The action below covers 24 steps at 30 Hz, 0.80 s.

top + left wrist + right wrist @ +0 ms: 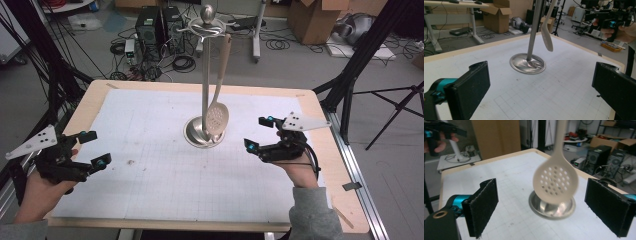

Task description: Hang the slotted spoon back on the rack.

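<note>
In the high view, a pale slotted spoon (pixel 219 118) hung from the top ring of a metal utensil stand (pixel 205 75) that stood on the white gridded mat (pixel 150 165) in the middle of the tabletop (pixel 90 102), its perforated bowl just above the stand's round base. The right gripper (pixel 260 132) sat near the stand on its right with its jaws wide and empty, pointed toward the spoon; the left gripper (pixel 91 148) rested well apart near the left edge, jaws likewise spread and holding nothing. The step in hand looked to be the right gripper's reach for the spoon, and a clean grasp would probably come from closing on the flat handle above the bowl, not the bowl itself. In the left gripper view, the stand's pole (pixel 534 32) rose from the dish-shaped base (pixel 527 63) with the spoon's bowl (pixel 547 37) edge-on beside it, so the left gripper could steady the pole if the stand threatened to tip. In the right gripper view, the spoon's bowl (pixel 555 181) hung between the open jaws but farther off, slightly blurred, perhaps swinging; it seemed wise to let it settle, then lift it upward off its hook before pulling away.
</note>
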### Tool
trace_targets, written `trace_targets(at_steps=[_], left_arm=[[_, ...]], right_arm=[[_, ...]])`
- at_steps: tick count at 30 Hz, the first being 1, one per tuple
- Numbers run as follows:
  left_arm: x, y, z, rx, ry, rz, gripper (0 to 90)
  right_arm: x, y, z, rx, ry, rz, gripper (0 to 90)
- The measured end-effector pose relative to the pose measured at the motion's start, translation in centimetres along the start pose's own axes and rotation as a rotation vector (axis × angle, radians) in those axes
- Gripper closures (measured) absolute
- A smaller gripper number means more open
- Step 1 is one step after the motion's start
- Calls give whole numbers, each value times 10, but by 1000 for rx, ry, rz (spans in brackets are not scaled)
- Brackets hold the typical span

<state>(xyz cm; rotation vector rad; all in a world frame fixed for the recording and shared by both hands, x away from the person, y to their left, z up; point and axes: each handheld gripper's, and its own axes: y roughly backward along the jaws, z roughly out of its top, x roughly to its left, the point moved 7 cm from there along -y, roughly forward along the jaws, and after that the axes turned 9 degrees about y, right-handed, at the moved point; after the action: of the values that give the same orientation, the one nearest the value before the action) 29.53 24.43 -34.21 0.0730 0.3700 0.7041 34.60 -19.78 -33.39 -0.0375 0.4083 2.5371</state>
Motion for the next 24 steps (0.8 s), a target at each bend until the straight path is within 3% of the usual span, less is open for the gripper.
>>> trace_targets(at_steps=[4,8,14,24], left_arm=[[-1,0,0,-1,0,0,20],[-2,-1,1,0,-4,-2,20],[1,-3,1,5,-4,-5,20],[0,-6,1,1,-4,-13,20]], right_arm=[[-9,15,-12,-10,-36,-33,105],[-16,26,-22,-19,-64,-33,104],[-26,38,-26,-39,-79,-43,104],[-26,58,-30,-49,-61,-48,103]])
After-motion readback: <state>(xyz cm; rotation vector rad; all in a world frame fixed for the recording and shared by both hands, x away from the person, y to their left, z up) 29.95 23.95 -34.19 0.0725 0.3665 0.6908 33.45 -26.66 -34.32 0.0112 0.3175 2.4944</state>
